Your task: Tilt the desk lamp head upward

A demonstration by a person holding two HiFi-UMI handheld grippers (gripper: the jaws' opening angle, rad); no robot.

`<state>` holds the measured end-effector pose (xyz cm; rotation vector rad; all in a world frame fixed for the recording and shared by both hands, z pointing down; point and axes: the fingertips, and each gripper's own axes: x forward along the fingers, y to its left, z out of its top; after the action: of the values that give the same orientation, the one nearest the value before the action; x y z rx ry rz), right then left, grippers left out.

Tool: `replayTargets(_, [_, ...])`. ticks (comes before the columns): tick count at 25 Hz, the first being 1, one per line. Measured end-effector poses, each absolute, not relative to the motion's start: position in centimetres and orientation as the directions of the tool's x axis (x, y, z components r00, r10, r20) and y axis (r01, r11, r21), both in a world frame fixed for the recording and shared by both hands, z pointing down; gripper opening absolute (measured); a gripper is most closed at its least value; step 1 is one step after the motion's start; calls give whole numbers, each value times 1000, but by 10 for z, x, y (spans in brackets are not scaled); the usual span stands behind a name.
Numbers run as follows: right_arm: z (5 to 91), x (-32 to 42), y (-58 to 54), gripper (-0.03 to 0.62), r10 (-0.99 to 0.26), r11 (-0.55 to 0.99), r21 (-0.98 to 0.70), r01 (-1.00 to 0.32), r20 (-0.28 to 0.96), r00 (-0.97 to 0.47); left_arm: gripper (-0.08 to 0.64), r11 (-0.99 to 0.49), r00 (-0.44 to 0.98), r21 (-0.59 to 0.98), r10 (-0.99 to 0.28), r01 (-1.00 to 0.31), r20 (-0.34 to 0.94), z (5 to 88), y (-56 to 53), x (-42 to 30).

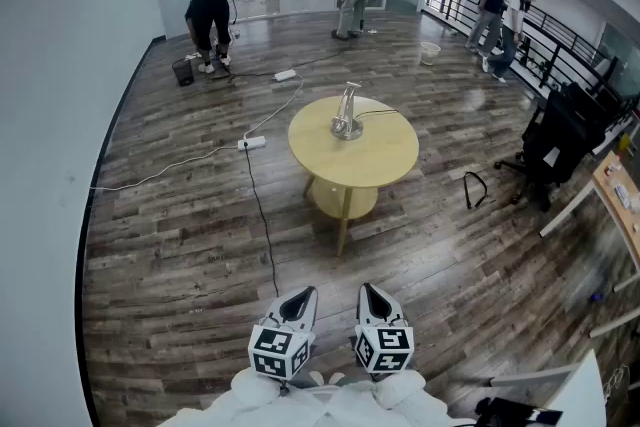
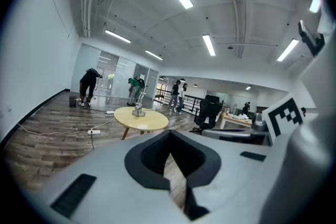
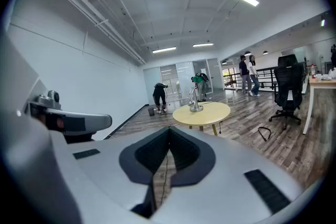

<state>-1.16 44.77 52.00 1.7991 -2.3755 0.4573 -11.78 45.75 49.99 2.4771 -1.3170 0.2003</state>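
1. Near the bottom edge of the head view, the left gripper [image 1: 298,303] and right gripper [image 1: 373,299] sit side by side and close together. Both are aimed toward 12 o'clock and dip slightly toward the floor.
2. Fingers: each gripper view shows its jaws brought fully together. Neither gripper holds anything; only floor planks show past the dark pads.
3. Task item: the desk lamp [image 1: 346,113] is silver, with a round base. It stands on the round yellow table [image 1: 375,165], at 12 o'clock from the grippers and well apart from them. The lamp sits toward the 11 o'clock part of the tabletop. Its lead runs off across the top toward 3 o'clock. The set of the lamp head is too small to judge.
4. Containers:
   - A dark waste bin [image 1: 183,72] stands on the floor at 10 o'clock from the table. Contents cannot be made out.
   - A pale bucket [image 1: 430,52] stands at 1 o'clock from the table. Contents also cannot be made out.
5. Floor: a white power strip [image 1: 252,143] lies at 9 o'clock from the table, with a black cable running from it toward 6 o'clock.
6. Surroundings:
   - A black office chair [image 1: 553,143] stands at 3 o'clock.
   - A person in black [image 1: 210,15] bends over near the waste bin.
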Motion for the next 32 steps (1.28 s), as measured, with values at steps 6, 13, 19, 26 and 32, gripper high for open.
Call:
replayTargets(6, [528, -11, 432, 12, -919, 223, -178, -958, 289, -267, 2, -508, 551, 215, -782, -834, 292, 509, 435, -126])
replayTargets(13, [530, -6, 394, 12, -925, 206, -195, -959, 281, -256, 2, -515, 558, 215, -776, -830, 295, 513, 404, -125])
replayTargets(19, [531, -2, 346, 12, -923, 219, -198, -955, 274, -269, 2, -504, 545, 208, -781, -839, 306, 517, 359, -122])
replayTargets(26, [527, 18, 270, 12, -923, 232, -209, -950, 260, -283, 2, -499, 535, 192, -786, -845, 310, 512, 288, -103])
replayTargets(32, [519, 37, 205, 12, -926, 239, -206, -949, 247, -287, 2, -501, 535, 188, -785, -845, 311, 507, 224, -81])
